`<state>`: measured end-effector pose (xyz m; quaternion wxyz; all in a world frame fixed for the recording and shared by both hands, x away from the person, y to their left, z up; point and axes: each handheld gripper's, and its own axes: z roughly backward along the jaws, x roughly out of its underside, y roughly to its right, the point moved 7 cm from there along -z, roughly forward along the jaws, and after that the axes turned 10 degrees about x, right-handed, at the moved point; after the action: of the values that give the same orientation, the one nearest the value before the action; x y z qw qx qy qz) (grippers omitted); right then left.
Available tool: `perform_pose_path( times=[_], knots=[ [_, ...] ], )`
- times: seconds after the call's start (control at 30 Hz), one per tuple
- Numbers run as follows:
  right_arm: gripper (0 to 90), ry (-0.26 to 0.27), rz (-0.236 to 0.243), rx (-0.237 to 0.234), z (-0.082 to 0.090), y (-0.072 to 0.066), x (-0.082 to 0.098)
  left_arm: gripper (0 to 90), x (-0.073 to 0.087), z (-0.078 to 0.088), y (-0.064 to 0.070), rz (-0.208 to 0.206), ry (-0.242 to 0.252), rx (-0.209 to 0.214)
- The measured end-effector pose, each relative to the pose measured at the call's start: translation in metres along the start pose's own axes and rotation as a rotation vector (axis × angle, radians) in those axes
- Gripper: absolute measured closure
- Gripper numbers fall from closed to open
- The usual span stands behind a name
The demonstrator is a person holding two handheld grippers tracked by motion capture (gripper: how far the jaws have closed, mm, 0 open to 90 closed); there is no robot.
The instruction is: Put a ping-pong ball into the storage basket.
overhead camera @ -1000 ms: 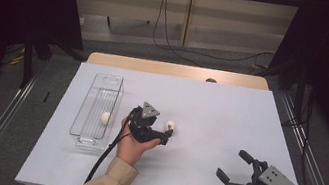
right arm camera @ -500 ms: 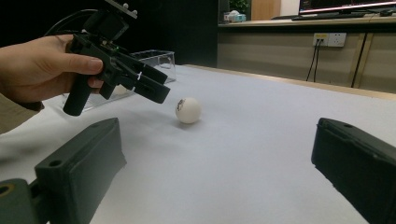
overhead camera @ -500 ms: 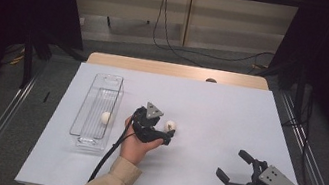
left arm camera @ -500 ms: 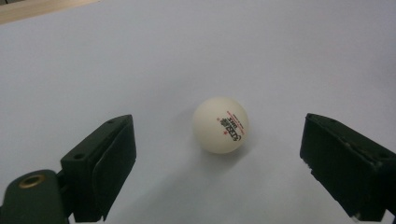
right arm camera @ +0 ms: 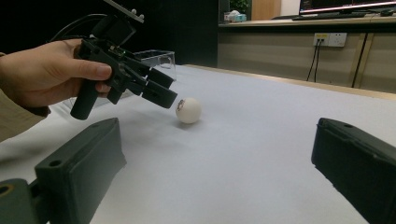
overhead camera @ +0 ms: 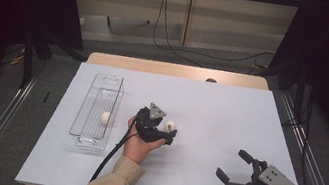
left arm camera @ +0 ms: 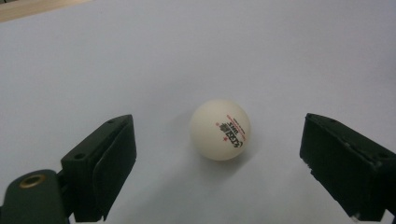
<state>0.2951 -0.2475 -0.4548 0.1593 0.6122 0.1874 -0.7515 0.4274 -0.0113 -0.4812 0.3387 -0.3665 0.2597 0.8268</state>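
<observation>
A white ping-pong ball [overhead camera: 170, 124] with red print lies on the white table sheet [overhead camera: 220, 112]. My left gripper [overhead camera: 167, 131] is open right at it. In the left gripper view the ball [left arm camera: 220, 129] sits on the sheet between the two spread black jaws, touching neither. From the right gripper view, the left gripper [right arm camera: 164, 88] tilts down, its tips just short of the ball [right arm camera: 188, 110]. My right gripper [overhead camera: 232, 165] stands open near the front right edge, its jaws [right arm camera: 215, 158] empty.
A clear plastic bin [overhead camera: 87, 133] stands at the left of the sheet with a second white ball [overhead camera: 105, 117] inside. The bin [right arm camera: 159, 57] rises behind the left hand. A wooden strip [overhead camera: 176, 70] borders the far edge. Metal rails run along both sides.
The left gripper has crept slightly to the right, closer around the ball. The right gripper and the ball have stayed put.
</observation>
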Motion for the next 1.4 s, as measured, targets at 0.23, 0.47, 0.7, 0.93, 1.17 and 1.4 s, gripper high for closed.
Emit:
perform_pose_path(
  times=[0.23, 0.47, 0.7, 0.93, 1.17, 1.4],
  knots=[
    [1.8, 0.000, 0.002, -0.002, 0.000, -0.001, 0.000, 10.9, 0.001, -0.005, -0.001, 0.006, -0.003, -0.002],
    [1.8, -0.001, 0.002, -0.002, 0.000, -0.001, 0.000, 10.9, 0.002, -0.008, -0.003, 0.003, -0.010, -0.011],
    [1.8, 0.000, 0.002, -0.003, -0.001, -0.001, 0.000, 11.5, 0.002, -0.011, -0.004, 0.013, -0.006, -0.014],
    [1.8, 0.000, 0.001, -0.004, -0.001, -0.001, -0.001, 13.6, 0.005, -0.016, -0.004, 0.013, -0.018, -0.009],
    [1.8, 0.001, 0.001, -0.005, -0.001, -0.001, -0.001, 18.7, 0.006, -0.020, -0.005, 0.010, -0.024, -0.008],
    [1.8, 0.000, 0.000, -0.004, 0.000, -0.001, -0.001, 24.3, 0.005, -0.023, -0.005, -0.001, -0.020, -0.001]
  ],
)
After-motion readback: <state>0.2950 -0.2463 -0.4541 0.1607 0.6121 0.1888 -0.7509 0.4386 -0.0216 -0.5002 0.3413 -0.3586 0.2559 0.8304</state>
